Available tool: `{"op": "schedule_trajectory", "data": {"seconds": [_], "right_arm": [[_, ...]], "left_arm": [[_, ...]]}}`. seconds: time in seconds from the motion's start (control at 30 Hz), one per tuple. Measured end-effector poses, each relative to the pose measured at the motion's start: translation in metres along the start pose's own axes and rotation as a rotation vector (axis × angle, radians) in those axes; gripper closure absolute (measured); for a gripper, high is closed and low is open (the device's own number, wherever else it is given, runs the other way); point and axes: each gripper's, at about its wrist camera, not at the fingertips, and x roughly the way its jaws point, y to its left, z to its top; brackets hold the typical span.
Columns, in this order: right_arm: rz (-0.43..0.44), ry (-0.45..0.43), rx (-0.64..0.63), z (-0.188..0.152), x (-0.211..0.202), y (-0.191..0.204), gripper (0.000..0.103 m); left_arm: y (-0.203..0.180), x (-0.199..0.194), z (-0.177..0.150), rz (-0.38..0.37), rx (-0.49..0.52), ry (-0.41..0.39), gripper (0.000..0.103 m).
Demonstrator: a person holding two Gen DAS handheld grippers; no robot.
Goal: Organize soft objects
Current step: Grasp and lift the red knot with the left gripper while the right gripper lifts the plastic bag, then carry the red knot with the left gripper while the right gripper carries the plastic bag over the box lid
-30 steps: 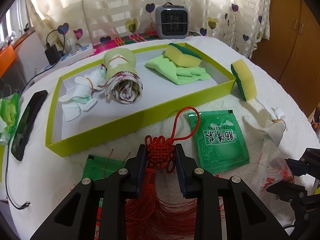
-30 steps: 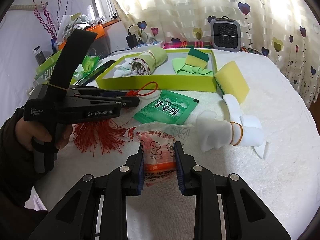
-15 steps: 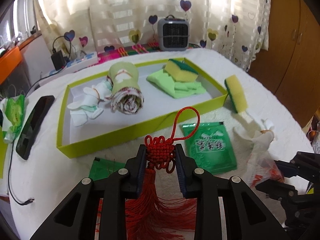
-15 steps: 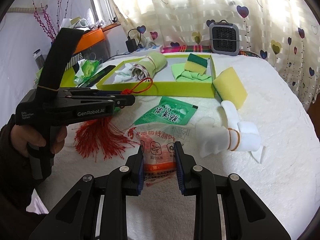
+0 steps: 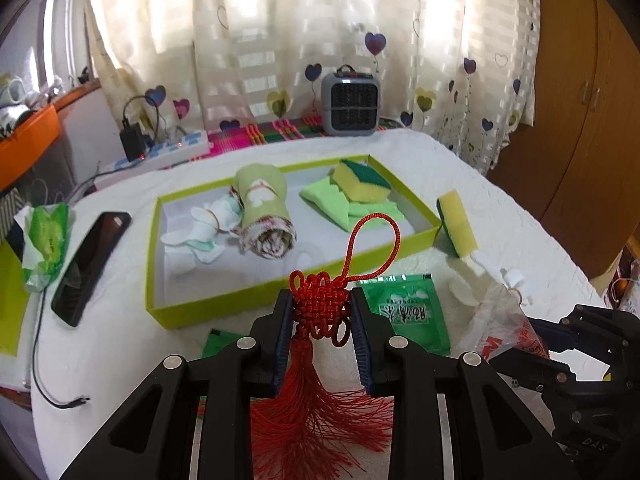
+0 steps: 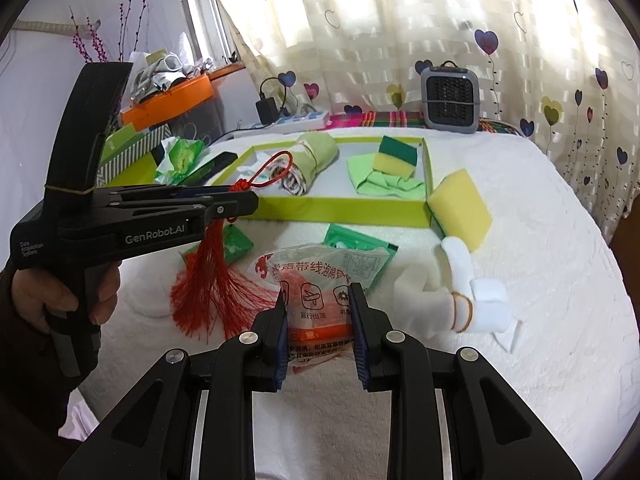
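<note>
The red knot tassel (image 5: 320, 312) is pinched tight by its knot in the left gripper (image 5: 322, 326), and it hangs in the air in front of the green tray (image 5: 224, 300). The left wrist view shows the knot and its loop up close. Only the right wrist view shows the tassel from the side, with its red threads drooping down from the left gripper (image 6: 240, 200) to the white cover (image 6: 500, 220), and the person's hand (image 6: 60, 292) on the handle.

The right gripper (image 6: 318, 334) squeezes a clear plastic packet (image 6: 316, 300) with red writing. That packet lies on the cover, partly over a green packet (image 6: 360, 248). A yellow sponge (image 6: 460, 208) leans on the tray's corner, and rolled white socks (image 6: 468, 300) lie near it.

Inside the tray sit a rolled cloth (image 5: 264, 212), a folded green cloth (image 5: 336, 208) and another sponge (image 5: 360, 182).

A second ago the tassel was lower, with its threads spread out on the cover. Now it is lifted higher. The right gripper has hardly moved.
</note>
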Motion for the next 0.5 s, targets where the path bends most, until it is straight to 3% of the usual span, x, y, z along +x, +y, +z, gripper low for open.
{"op": "schedule_trajectory", "data": {"seconds": [0.5], "right_arm": [[-0.007,-0.057,-0.011,0.025,-0.004,0.003,0.076]], "left_arm": [[0.011,-0.025,0.016,0.013,-0.030,-0.065,0.077]]}}
